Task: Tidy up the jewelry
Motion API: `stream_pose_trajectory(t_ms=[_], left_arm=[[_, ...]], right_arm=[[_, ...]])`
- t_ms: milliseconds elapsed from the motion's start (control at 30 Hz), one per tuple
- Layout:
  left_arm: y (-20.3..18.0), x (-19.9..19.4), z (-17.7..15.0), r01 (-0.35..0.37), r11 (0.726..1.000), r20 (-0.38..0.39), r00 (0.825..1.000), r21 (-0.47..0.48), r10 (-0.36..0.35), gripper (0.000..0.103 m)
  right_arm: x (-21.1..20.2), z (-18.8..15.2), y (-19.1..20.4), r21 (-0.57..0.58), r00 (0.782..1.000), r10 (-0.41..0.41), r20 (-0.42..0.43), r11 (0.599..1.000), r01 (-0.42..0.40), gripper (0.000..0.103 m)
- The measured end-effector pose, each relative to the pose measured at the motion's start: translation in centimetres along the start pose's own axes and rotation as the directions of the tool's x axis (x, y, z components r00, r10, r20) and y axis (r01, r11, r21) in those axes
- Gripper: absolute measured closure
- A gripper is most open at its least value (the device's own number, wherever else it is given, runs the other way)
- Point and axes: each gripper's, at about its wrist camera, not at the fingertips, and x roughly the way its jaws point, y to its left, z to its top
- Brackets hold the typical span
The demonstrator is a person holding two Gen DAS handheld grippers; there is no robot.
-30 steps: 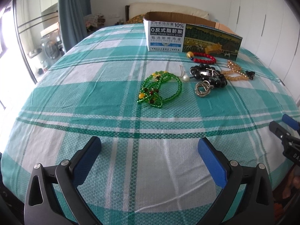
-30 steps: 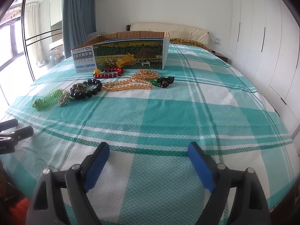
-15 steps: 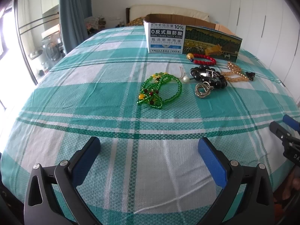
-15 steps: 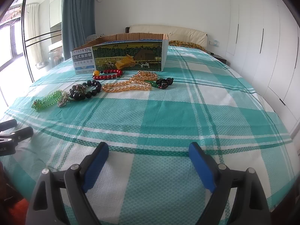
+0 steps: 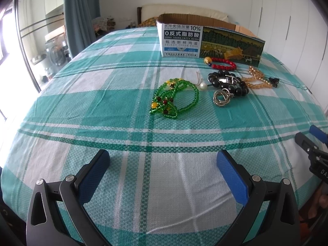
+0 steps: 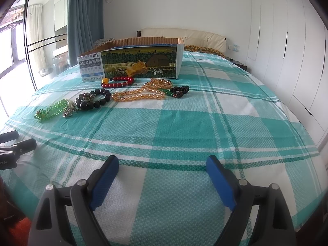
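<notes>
Jewelry lies on a teal plaid bedspread in front of an open cardboard box (image 5: 207, 41) (image 6: 131, 63). A green bead necklace (image 5: 174, 98) (image 6: 51, 109) lies nearest my left gripper. Beside it are a pearl (image 5: 203, 86), a silver ring knot (image 5: 221, 98), a black bead bracelet (image 5: 227, 83) (image 6: 92, 100), a red bead bracelet (image 5: 222, 63) (image 6: 117, 82) and an amber bead necklace (image 5: 256, 78) (image 6: 143, 92). My left gripper (image 5: 163, 165) is open and empty, well short of the green necklace. My right gripper (image 6: 162, 167) is open and empty, low over the bedspread.
White wardrobe doors (image 6: 287, 51) line the right side. A blue curtain (image 6: 86, 16) and glass doors stand at the left. The headboard (image 6: 184, 35) is behind the box. Each gripper shows at the edge of the other's view.
Both grippers have crept forward slightly toward the jewelry. Both jaws stay open. The jewelry has not moved.
</notes>
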Motion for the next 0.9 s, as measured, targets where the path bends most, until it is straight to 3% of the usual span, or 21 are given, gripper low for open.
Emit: stream_pose_trajectory(t_ms=[900], left_arm=[[0.18, 0.05, 0.11, 0.018, 1.000, -0.029, 0.999, 0.019, -0.017, 0.000]], right_arm=[[0.08, 0.14, 0.12, 0.001, 1.000, -0.004, -0.014, 1.000, 0.004, 0.014]])
